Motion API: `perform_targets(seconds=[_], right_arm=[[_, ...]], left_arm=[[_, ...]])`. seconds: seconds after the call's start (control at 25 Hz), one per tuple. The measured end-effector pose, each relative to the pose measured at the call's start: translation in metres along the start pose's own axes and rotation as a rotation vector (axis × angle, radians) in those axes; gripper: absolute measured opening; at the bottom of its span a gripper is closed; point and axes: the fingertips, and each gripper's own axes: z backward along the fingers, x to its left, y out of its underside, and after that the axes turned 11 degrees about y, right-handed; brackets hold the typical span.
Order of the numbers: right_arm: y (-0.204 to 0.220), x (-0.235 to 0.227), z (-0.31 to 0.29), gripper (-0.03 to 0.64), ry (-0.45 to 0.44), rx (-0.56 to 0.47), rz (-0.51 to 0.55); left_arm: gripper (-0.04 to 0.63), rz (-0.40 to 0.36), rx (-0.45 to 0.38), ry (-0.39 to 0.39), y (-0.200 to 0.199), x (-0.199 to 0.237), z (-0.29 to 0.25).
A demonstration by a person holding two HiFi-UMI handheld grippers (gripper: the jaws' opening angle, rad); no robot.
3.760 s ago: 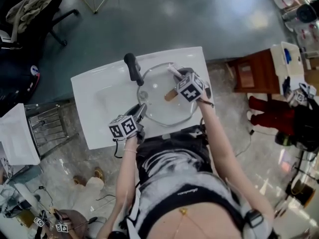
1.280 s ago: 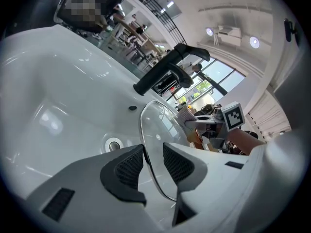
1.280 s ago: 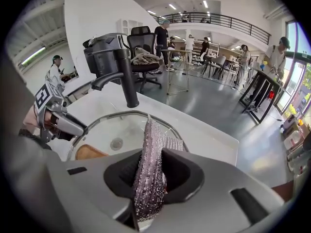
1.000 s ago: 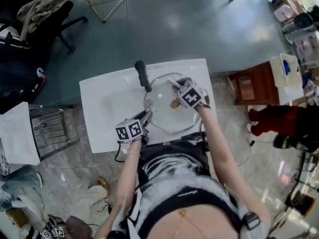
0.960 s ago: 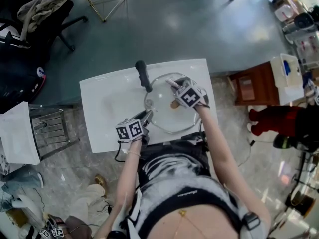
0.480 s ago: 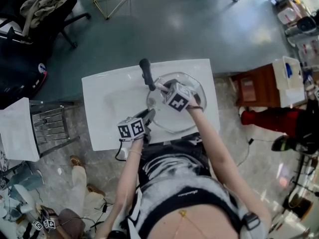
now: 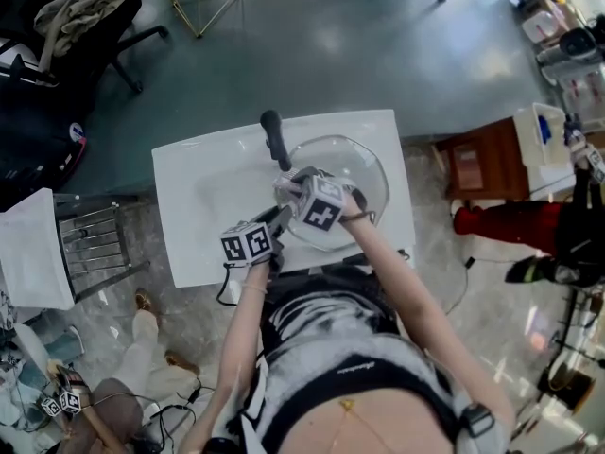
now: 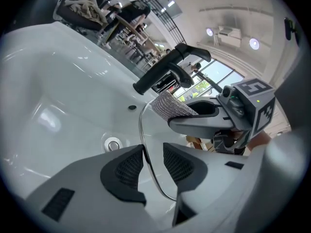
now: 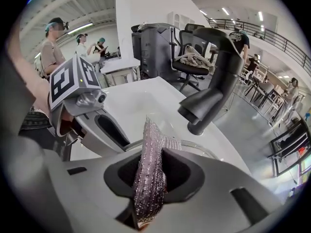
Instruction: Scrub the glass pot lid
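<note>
head view puts us over a white sink (image 7: 203, 244) with a black faucet (image 7: 274, 135) at its far edge. the glass pot lid (image 7: 364, 173) lies in the right part of the basin, just right of the faucet.

our left gripper (image 7: 280, 218) meets the lid at its near-left edge. in the left gripper view the lid's metal rim runs between the two pads, and the jaws are closed to a narrow gap on it. we judge this hold is there to pin the lid so it cannot slide or spin under the scrubbing. the left forearm comes up from the near side, and the gripper tips only gently down toward the far side.

our right gripper (image 7: 291, 183) is clamped on a silvery scouring pad (image 9: 149, 169), which stands on edge between the jaws and sticks out past them. that leaves free mesh to meet the glass while the jaws stay off it. the right forearm crosses the lid from near right to far left, with the wrist bent so the gripper points steeply down. the pad sits at the lid's left rim, just in front of the faucet and near the left gripper. the drain (image 8: 112, 143) shows in the basin left of the lid.
</note>
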Motion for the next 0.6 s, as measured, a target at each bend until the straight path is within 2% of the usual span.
perform_targets(seconds=[0.24, 0.44, 0.6], right_arm=[[0.002, 0.008, 0.0, 0.094, 0.057, 0.004, 0.084], [0.0, 0.016, 0.0, 0.094, 0.035, 0.04, 0.083], [-0.003, 0.03, 0.002, 0.094, 0.016, 0.024, 0.084]], left_arm=[[0.129, 0.0, -0.004, 0.0, -0.002, 0.0, 0.001], [0.129, 0.006, 0.008, -0.006, 0.003, 0.006, 0.0], [0.13, 0.01, 0.009, -0.009, 0.005, 0.008, 0.0]])
